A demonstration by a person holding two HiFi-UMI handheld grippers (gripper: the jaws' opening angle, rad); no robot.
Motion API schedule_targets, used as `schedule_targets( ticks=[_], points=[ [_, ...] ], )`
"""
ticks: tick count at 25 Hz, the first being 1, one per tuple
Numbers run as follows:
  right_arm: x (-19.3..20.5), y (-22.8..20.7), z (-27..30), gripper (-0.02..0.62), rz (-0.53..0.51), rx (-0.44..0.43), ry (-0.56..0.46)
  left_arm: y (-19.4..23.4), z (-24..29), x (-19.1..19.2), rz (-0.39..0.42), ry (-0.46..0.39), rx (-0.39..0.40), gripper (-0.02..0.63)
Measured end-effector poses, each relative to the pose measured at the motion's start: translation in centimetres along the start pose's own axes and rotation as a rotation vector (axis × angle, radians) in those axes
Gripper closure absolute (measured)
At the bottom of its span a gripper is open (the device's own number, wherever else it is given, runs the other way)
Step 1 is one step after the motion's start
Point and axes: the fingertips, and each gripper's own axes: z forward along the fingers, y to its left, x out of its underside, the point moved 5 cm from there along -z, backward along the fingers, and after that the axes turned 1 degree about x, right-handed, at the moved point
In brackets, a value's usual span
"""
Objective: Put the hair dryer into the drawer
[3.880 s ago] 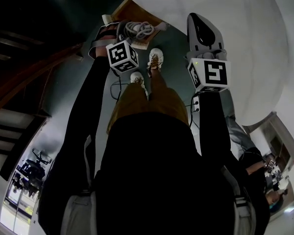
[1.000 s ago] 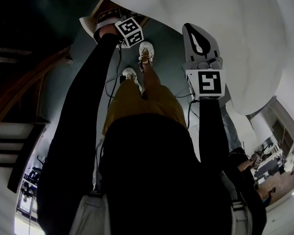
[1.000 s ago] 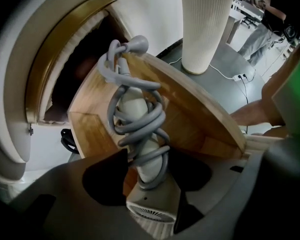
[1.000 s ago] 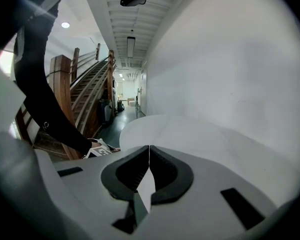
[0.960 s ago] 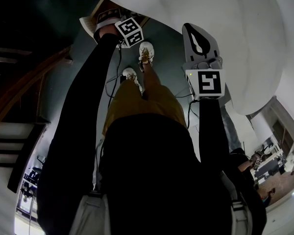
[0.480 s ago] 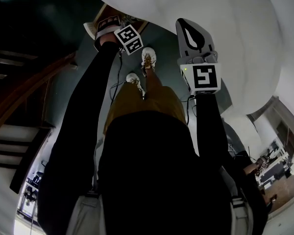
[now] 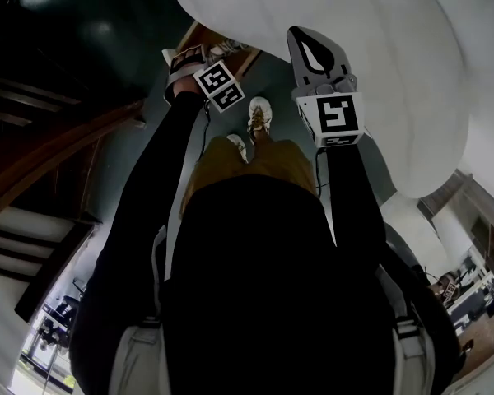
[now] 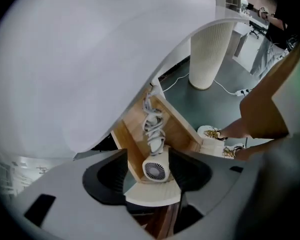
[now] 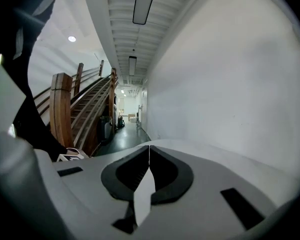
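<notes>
The white hair dryer with a round rear grille (image 8: 155, 169) lay inside the open light wooden drawer (image 8: 131, 134), which stood out from under a broad curved white counter (image 8: 90, 59). Its coiled grey cord (image 8: 152, 124) lay further in along the drawer floor. The left gripper (image 8: 149, 170) hung over it with jaws spread. The right jaw was against the dryer's side and bare wood showed at the left one, so it looked set down rather than clamped. The right gripper (image 9: 149, 156) had its jaws pressed together on nothing and pointed away at a corridor. The placing looked essentially done; drawing the left gripper clear seemed to be what remained.
</notes>
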Motion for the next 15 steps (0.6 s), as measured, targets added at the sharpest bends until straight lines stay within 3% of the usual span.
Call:
schedule_targets(
  ticks=[5,9,12,15],
  points=[
    [-1.9,-0.3,-0.3,0.569,-0.02,0.014,-0.035,1.6,-3.8,0.3,-0.017,-0.067,-0.088,0.336],
    [-3.8,-0.7,-0.5,0.569,0.066,0.056,-0.097,3.2,-6.5,0.6,-0.112,-0.127,-0.197,0.336],
    [-5.5,-0.3,-0.5,0.569,0.05,0.05,-0.129,4.9,-9.5,0.9,-0.197,-0.193,-0.317,0.337],
    [-6.9,-0.4,-0.4,0.569,0.051,0.052,-0.161,6.4,-11.9,1.2,-0.252,-0.255,-0.375,0.337]
  ],
)
